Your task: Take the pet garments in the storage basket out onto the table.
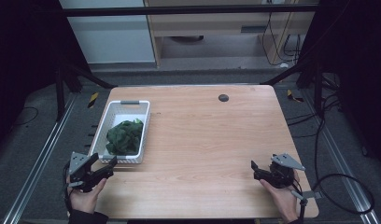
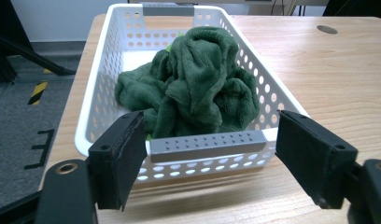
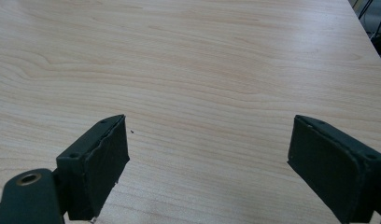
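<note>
1. Cloth [image 2: 193,84] sits heaped in the basket [image 2: 109,70], straight ahead of my left gripper [image 2: 212,154] and just past the basket's near grey handle [image 2: 207,145], which lies between the two jaws in the left gripper view. Those jaws stand wide with nothing pressed between them.

2. Risk one, as I judge it: if I push forward at this height, the pads meet the handle or the perforated wall instead of the cloth, and the light basket slides away from the jaws.

3. Risk two: the cloth is bunched high and loose. A shallow pinch on one fold could lift only a corner, drag the rest over the rim and tip the basket toward me.

4. Risk three: the basket sits close to the table [image 1: 216,140] edge on the outer side of my left jaws; a sideways nudge might shove it off.

5. My right gripper [image 3: 207,158] rests wide apart over bare wood, holding nothing, well away from the basket, so it cannot steady anything yet.
</note>
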Motion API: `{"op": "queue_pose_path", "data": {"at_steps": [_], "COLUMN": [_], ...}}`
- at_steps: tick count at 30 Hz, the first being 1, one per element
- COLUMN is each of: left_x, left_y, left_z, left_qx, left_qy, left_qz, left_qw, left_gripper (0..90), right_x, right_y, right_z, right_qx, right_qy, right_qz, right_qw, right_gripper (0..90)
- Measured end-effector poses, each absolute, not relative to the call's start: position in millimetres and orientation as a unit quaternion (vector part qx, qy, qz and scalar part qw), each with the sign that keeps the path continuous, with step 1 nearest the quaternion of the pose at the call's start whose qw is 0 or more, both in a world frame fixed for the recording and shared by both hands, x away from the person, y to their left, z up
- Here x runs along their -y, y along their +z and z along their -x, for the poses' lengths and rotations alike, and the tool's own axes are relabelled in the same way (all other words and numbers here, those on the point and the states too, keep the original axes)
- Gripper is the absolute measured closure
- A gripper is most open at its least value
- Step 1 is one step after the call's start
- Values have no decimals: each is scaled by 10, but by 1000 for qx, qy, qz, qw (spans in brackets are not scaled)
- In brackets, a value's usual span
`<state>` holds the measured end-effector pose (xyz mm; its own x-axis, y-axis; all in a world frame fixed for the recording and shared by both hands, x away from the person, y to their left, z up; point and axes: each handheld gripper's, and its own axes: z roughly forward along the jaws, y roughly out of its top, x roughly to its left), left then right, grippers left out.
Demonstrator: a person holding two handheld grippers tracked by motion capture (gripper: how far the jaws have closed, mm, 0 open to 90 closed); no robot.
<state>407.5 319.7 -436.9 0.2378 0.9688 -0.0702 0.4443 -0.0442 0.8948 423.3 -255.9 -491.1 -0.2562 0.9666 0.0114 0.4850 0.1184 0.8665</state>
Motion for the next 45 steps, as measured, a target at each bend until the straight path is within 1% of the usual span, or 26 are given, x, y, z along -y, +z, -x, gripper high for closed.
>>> {"op": "queue_pose_path", "data": {"at_steps": [10,22,38,45], "left_x": [-3193,-3145,-3121,-3062], "left_y": [-4248,-3936,-3863,-3843], "left_z": [-4181,-4429,-4680,-4837], "left_qx": [-539,-527,-529,-527], "left_qy": [294,294,282,277], "left_qz": [-659,-659,-669,-682], "left_qw": [435,450,439,424], "left_gripper": [205,181,186,190], "right_x": [2574,2557,2549,2551], "right_y": [-4888,-4868,-4865,-4867], "right_z": [-4239,-4242,-4254,-4258], "right_qx": [-680,-681,-686,-688], "right_qy": [400,405,404,401], "right_qz": [-534,-530,-528,-527], "right_qw": [305,302,297,297], "right_gripper": [121,118,115,113]}}
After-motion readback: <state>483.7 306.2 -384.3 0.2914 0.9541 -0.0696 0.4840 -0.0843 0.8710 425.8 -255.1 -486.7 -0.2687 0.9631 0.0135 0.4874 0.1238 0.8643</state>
